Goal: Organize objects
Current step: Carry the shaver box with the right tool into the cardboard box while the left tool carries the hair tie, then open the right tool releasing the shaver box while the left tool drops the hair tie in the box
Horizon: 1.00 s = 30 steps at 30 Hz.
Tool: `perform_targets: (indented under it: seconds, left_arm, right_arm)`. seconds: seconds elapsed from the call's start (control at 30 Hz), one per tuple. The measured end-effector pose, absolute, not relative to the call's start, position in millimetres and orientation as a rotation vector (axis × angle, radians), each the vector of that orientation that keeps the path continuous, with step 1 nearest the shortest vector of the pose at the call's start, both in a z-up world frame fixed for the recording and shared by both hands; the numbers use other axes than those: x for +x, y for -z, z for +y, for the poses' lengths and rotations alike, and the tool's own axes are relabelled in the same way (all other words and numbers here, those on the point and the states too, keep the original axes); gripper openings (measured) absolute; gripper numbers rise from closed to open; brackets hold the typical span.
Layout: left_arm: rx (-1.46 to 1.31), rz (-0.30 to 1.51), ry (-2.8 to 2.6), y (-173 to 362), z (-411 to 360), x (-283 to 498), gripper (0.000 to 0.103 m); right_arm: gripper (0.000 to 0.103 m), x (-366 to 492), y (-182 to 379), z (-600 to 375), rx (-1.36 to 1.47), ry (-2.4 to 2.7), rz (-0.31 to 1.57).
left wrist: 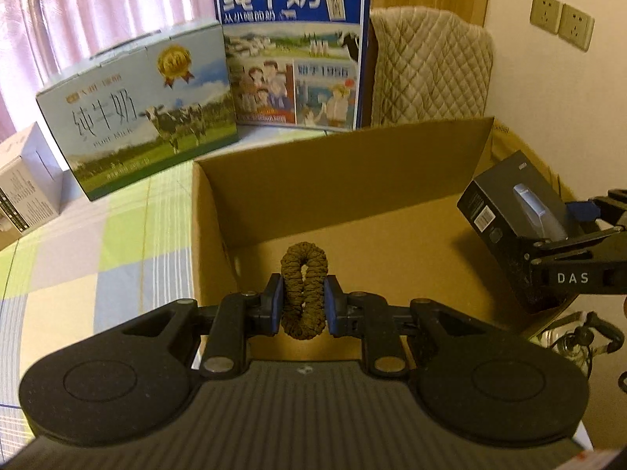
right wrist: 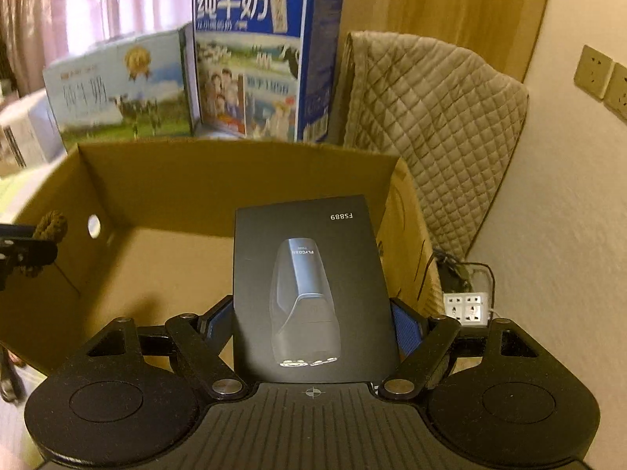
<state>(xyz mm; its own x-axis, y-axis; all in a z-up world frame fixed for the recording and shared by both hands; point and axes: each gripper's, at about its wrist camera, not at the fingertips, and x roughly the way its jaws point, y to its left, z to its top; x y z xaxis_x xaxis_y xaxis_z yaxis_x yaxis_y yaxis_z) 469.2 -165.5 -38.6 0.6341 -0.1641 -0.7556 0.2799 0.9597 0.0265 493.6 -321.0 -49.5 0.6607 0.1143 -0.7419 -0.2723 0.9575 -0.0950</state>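
My left gripper was clamped on a brown hair tie, its blue pads pressing both sides of the loop. I held it above the open cardboard box, near the box's left wall. My right gripper was closed on a black shaver box, fingers squeezing its two long edges, holding it over the right side of the same cardboard box. The cardboard box sat on a checked bedsheet. Behind it stood two milk cartons, the pale one lying sideways, the blue one upright, beside a quilted cushion.
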Motion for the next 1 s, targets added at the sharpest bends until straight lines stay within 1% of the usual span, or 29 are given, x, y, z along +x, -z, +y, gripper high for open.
perform_targets:
  seconds: [0.33,0.43,0.57,0.73,0.77,0.8,0.83,0.9,1.0]
  left_arm:
    - [0.172,0.88,0.257,54,-174,476,0.019]
    - [0.177,0.884,0.253,57,-175,478,0.02]
    - [0.177,0.893,0.243,60,-175,479,0.022]
    - [0.182,0.897,0.232,61,-177,480,0.028]
    - [0.183,0.894,0.229,61,-177,479,0.034]
    - [0.183,0.893,0.23,60,-178,478,0.043]
    - [0.183,0.887,0.235,59,-178,477,0.047]
    - [0.192,0.873,0.232,56,-181,475,0.064]
    - [0.197,0.857,0.229,52,-183,471,0.068]
  right_arm:
    - [0.078,501,64,-318,-0.264,-0.187,0.853]
    - [0.083,501,62,-319,-0.239,-0.201,0.854]
    - [0.084,501,59,-322,-0.217,-0.219,0.853]
    - [0.085,499,56,-325,-0.193,-0.237,0.847]
    - [0.085,497,56,-326,-0.187,-0.242,0.845]
    - [0.085,496,55,-326,-0.178,-0.25,0.841]
    - [0.086,495,54,-327,-0.168,-0.261,0.836]
    - [0.087,492,52,-329,-0.153,-0.276,0.83]
    - [0.088,488,49,-331,-0.138,-0.285,0.813]
